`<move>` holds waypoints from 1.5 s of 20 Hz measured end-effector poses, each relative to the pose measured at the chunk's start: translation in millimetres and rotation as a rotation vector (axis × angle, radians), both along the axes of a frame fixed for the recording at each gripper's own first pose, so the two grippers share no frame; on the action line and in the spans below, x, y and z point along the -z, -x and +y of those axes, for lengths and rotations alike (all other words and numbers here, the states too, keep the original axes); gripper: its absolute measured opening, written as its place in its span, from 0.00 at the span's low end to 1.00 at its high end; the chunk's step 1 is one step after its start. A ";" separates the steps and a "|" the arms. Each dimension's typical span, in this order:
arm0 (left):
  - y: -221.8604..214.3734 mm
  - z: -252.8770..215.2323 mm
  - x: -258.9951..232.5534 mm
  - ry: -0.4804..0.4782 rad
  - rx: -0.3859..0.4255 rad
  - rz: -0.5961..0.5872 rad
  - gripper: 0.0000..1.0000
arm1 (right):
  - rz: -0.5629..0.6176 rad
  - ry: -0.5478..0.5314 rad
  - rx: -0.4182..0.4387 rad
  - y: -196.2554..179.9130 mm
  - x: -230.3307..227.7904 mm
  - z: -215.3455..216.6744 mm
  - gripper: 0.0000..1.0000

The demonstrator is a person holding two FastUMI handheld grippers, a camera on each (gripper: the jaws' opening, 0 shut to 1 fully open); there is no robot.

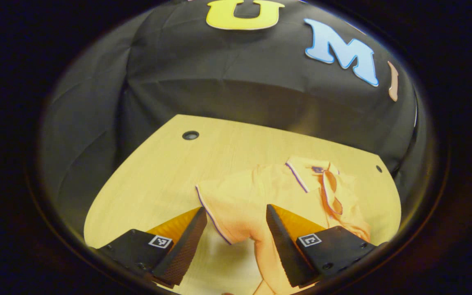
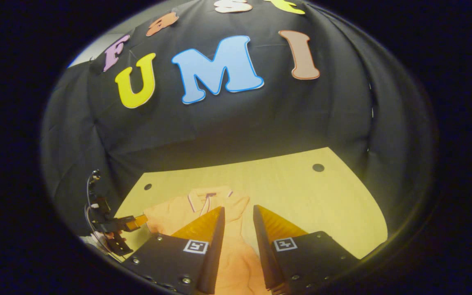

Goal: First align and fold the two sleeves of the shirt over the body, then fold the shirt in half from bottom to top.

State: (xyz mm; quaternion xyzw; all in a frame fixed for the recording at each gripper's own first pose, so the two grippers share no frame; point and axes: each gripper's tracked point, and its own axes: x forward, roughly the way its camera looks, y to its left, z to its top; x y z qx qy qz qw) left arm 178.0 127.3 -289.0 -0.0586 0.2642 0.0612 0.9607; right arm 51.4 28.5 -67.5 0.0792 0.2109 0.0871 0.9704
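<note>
An orange polo shirt (image 1: 260, 192) lies on the wooden table (image 1: 158, 176), collar (image 1: 314, 174) toward the far wall. One short sleeve (image 1: 215, 205) with a dark-and-white trim spreads to the left. My left gripper (image 1: 236, 209) hovers open just over that sleeve, whose edge lies between the fingers. In the right gripper view the shirt (image 2: 170, 215) lies ahead and to the left, collar (image 2: 207, 197) at the far end. My right gripper (image 2: 239, 209) is open over the shirt's right side, cloth showing in the gap. Farther left, a hand holds the left gripper (image 2: 137, 221) at the shirt's edge.
The table has small round holes (image 1: 190, 135) (image 1: 378, 168) near its far corners, one of them also in the right gripper view (image 2: 318, 167). Bare wood (image 2: 322, 200) stretches right of the shirt. The black cloth wall (image 1: 219, 82) stands close behind the table's far edge.
</note>
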 end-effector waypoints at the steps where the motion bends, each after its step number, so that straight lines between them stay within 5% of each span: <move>1: -1.9 1.0 13.5 0.000 -0.007 0.034 0.94 | 0.002 0.004 0.022 7.2 -0.4 -10.3 0.43; 13: -20.5 7.6 58.4 -0.087 -0.042 0.111 0.96 | 0.055 0.011 0.186 62.3 17.7 -78.3 0.43; 15: -21.7 6.7 57.9 -0.081 -0.058 0.089 0.79 | 0.063 0.002 0.195 63.7 21.5 -79.1 0.43; 18: -24.5 2.4 56.6 -0.064 -0.083 0.070 0.23 | 0.071 -0.007 0.206 66.8 27.1 -83.3 0.43; 19: -24.8 2.4 57.3 -0.078 -0.077 0.074 0.16 | 0.072 -0.006 0.208 67.6 29.4 -84.2 0.43; 21: -25.2 1.6 55.1 -0.096 -0.078 0.079 0.07 | 0.073 -0.010 0.212 68.6 32.0 -86.5 0.43; 30: -27.3 -3.4 52.2 -0.179 -0.041 0.126 0.06 | 0.083 -0.028 0.224 74.6 38.4 -92.2 0.43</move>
